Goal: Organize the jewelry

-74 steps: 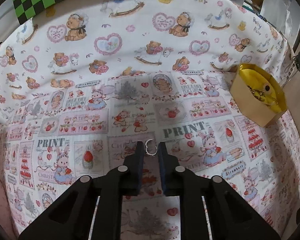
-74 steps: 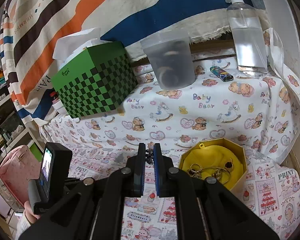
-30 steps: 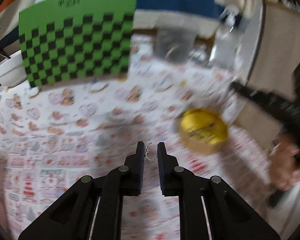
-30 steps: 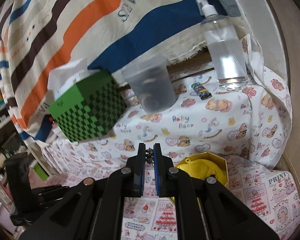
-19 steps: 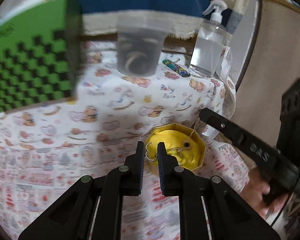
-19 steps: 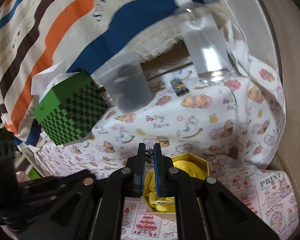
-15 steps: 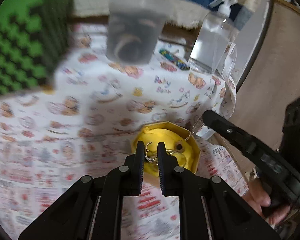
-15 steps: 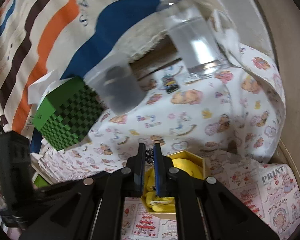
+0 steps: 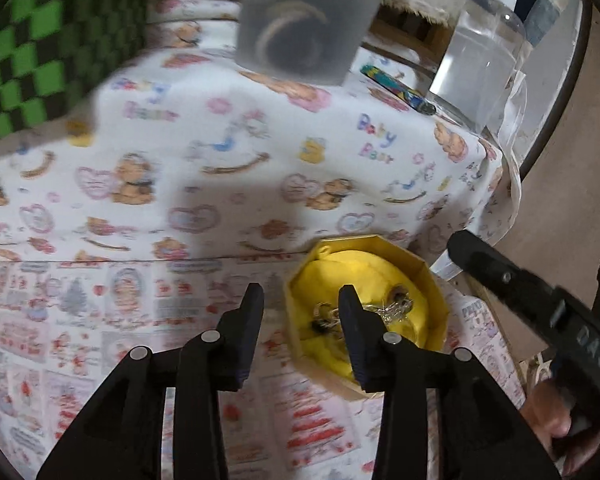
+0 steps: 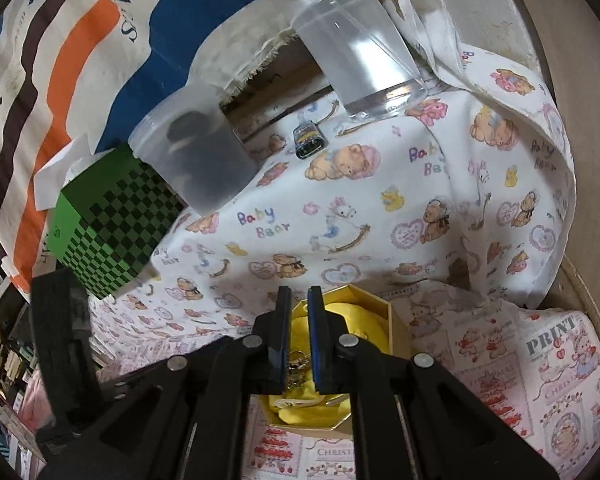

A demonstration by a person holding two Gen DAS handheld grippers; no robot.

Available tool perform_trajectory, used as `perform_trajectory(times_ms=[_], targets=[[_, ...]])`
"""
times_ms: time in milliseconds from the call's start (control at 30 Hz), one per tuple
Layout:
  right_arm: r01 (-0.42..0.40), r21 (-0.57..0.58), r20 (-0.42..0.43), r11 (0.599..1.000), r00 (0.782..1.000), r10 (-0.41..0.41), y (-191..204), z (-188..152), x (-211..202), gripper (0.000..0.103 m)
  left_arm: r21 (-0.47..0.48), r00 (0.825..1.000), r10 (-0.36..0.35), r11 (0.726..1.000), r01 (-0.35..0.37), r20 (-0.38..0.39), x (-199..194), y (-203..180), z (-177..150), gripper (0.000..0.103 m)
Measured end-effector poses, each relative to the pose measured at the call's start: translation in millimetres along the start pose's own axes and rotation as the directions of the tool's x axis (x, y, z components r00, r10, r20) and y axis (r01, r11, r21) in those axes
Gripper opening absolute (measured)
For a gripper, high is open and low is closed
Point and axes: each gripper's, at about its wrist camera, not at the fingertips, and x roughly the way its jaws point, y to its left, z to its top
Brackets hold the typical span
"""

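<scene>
Your left claw (image 9: 300, 310) is wide open and holds nothing. It hangs just over the near left edge of the yellow box (image 9: 434, 292). Your right claw (image 10: 299, 300) is almost pinched closed, right above the same box, but you cannot tell if it grips anything. The jewelry (image 9: 396, 306) lies in a little heap on the yellow lining inside the box, rings and thin chains all mixed up. These bits look tiny and light, and they are hard and slippery, so they may slide out of a loose pinch. Thin chains can tangle and pull each other along. It is probably best to pinch one ring on its rim, softly, and lift slowly. The box looks light too and may scoot if you bump it. It sits on a soft teddy bear cloth (image 9: 260, 168) with bumps and folds. Far back stand a green checked box (image 9: 40, 40), a cloudy cup (image 9: 308, 28) and a clear spray bottle (image 9: 484, 52).
</scene>
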Motion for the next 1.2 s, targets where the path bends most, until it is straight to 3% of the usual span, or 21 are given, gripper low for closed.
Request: perform_trajectory(times_ms=[67,167,367,433,533,600,733,800,867,900,967,1033,1067,1167,1200], targets=[[-0.026,0.004,-0.007,1.000,1.000,0.026,0,0,0,0.008,0.012,0.999,0.016,1.000,-0.016,0.035,-13,2,-2,0.049],[0.009,-0.023,-0.001,1.000,1.000,-0.009,4,-1,0,0.008,0.028,0.991,0.047,0.998,-0.051,0.127,-42,7,-10,0.063],[0.027,-0.082,0.016,0.996,1.000,-0.025,22,1,-15,0.008,0.120,0.962,0.113,0.982,-0.146,0.249,-95,12,-26,0.065],[0.048,-0.125,0.063,0.991,0.997,-0.041,34,2,-29,0.010,0.124,0.937,0.133,0.976,-0.181,0.322,-111,13,-34,0.068],[0.038,-0.162,0.109,0.986,0.994,-0.020,51,2,-48,0.013,0.113,0.874,0.178,0.960,-0.255,0.453,-139,15,-44,0.077],[0.048,-0.205,0.141,0.978,0.990,-0.019,63,-1,-59,0.017,0.121,0.847,0.167,0.958,-0.260,0.505,-153,20,-53,0.078],[0.091,-0.289,0.201,0.953,0.979,-0.033,87,-17,-71,0.026,0.106,0.806,0.160,0.958,-0.265,0.570,-169,27,-64,0.091],[0.130,-0.302,0.239,0.944,0.969,-0.057,90,-28,-75,0.042,0.098,0.797,0.142,0.965,-0.244,0.587,-172,32,-67,0.094],[0.184,-0.316,0.284,0.931,0.954,-0.093,90,-38,-78,0.057,0.124,0.805,0.104,0.969,-0.216,0.584,-172,36,-75,0.095],[0.199,-0.323,0.307,0.925,0.947,-0.097,86,-43,-81,0.068,0.127,0.796,0.105,0.967,-0.223,0.596,-171,37,-81,0.096],[0.210,-0.320,0.329,0.924,0.939,-0.099,79,-50,-83,0.075,0.118,0.767,0.129,0.959,-0.258,0.628,-169,39,-94,0.102],[0.223,-0.330,0.338,0.917,0.935,-0.106,74,-57,-81,0.083,0.109,0.752,0.138,0.957,-0.269,0.645,-165,42,-101,0.102],[0.229,-0.334,0.338,0.914,0.935,-0.111,72,-58,-78,0.088,0.105,0.754,0.137,0.959,-0.264,0.643,-162,45,-102,0.102],[0.228,-0.364,0.329,0.903,0.938,-0.104,73,-63,-71,0.088,0.078,0.778,0.125,0.973,-0.217,0.616,-156,54,-102,0.102],[0.221,-0.370,0.329,0.902,0.940,-0.095,74,-67,-70,0.090,0.065,0.776,0.131,0.974,-0.217,0.617,-156,56,-103,0.102]])
